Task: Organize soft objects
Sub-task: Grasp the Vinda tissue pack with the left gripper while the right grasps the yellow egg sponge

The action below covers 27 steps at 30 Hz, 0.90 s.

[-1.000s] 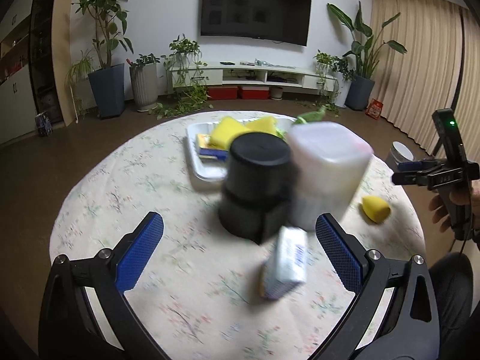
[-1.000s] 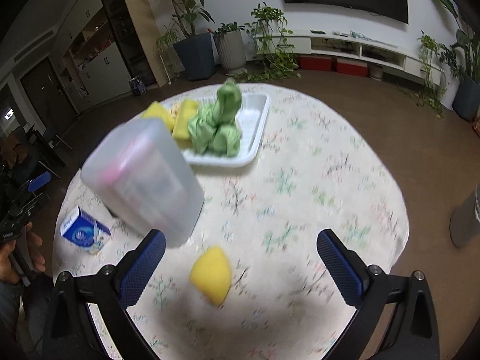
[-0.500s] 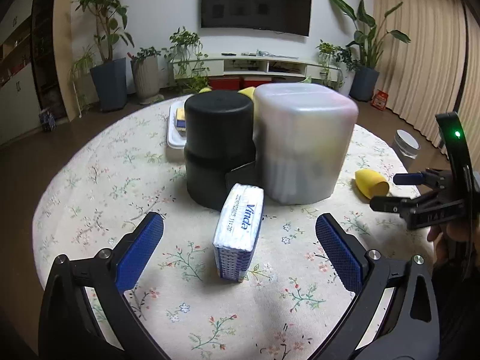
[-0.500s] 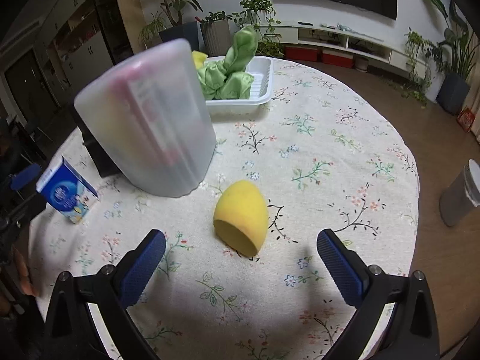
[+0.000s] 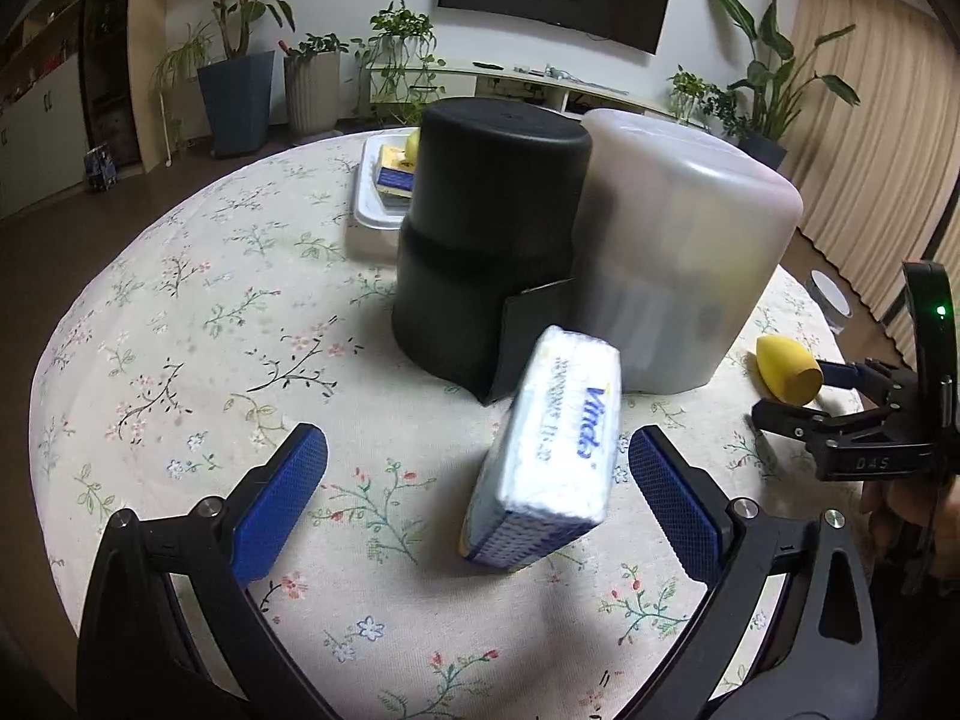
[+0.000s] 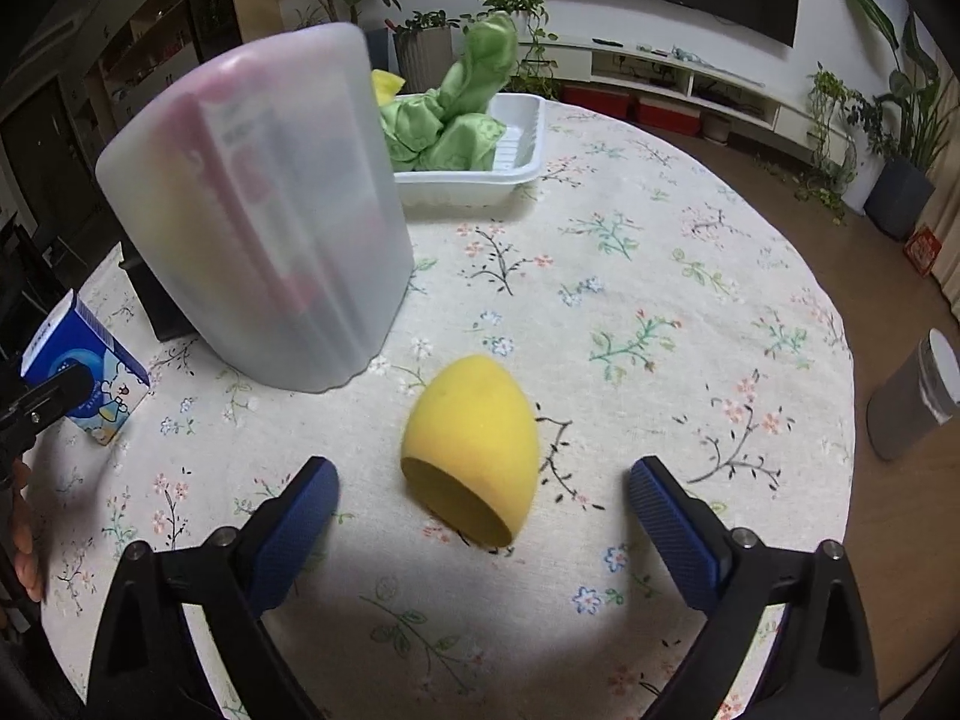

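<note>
While both claws hang wide over the round bench (image 6: 690, 276) with its flowered cloth, the step in hand looks like the approach to two soft things at once; neither is gripped yet. The right claw (image 6: 480, 516) has a yellow egg-shaped sponge (image 6: 471, 447) lying on its side just ahead of the gap between its blue pads, touching neither; its jaws have just been closing a little with nothing between them. The left claw (image 5: 477, 495) stands open, a wrapped blue-and-white tissue pack (image 5: 549, 453) tipped up between its pads but nearer the right one, clear of both. Next, I judge, each claw must come lower and forward, centre on its thing, then close gently; the white plastic tray (image 6: 528, 147), already holding crumpled green cloth (image 6: 462, 114), seems the place to carry them.
</note>
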Each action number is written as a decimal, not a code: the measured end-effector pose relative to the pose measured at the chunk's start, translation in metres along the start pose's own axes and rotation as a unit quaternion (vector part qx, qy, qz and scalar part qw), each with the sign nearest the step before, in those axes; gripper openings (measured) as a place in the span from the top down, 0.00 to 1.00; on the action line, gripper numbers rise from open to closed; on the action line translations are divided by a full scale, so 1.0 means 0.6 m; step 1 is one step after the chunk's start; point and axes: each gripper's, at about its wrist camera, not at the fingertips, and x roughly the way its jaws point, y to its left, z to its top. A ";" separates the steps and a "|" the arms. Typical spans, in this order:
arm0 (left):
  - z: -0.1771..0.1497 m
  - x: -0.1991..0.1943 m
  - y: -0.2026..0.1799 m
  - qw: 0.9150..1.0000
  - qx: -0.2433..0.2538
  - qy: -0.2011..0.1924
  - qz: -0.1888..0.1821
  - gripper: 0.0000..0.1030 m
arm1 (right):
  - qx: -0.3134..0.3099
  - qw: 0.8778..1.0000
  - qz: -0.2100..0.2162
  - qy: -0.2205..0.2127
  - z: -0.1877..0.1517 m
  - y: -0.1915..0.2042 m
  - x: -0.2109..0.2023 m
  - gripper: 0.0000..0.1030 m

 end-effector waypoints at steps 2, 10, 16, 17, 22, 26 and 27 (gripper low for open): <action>0.001 0.003 -0.003 1.000 0.005 -0.002 0.005 0.02 | -0.003 1.000 -0.005 0.001 0.000 0.004 0.002 0.05; 0.003 0.008 -0.006 1.000 0.008 -0.003 0.007 0.02 | 0.009 1.000 -0.015 0.000 0.002 0.003 -0.001 0.11; 0.000 0.006 -0.004 1.000 0.008 -0.006 0.013 0.02 | 0.011 1.000 -0.021 -0.001 0.005 0.004 0.001 0.13; -0.001 0.006 -0.006 1.000 0.012 -0.006 0.017 0.05 | 0.010 1.000 -0.022 -0.001 0.005 0.004 0.001 0.13; -0.005 0.014 -0.006 1.000 0.009 0.010 0.026 0.39 | 0.012 1.000 -0.026 -0.002 0.003 0.006 -0.003 0.15; -0.004 0.019 -0.002 0.999 0.005 0.018 0.035 0.67 | 0.010 1.000 -0.026 -0.004 -0.001 0.009 -0.006 0.21; -0.004 0.019 -0.003 0.999 0.007 0.019 0.038 0.73 | 0.008 1.000 -0.026 -0.007 -0.002 0.012 -0.009 0.28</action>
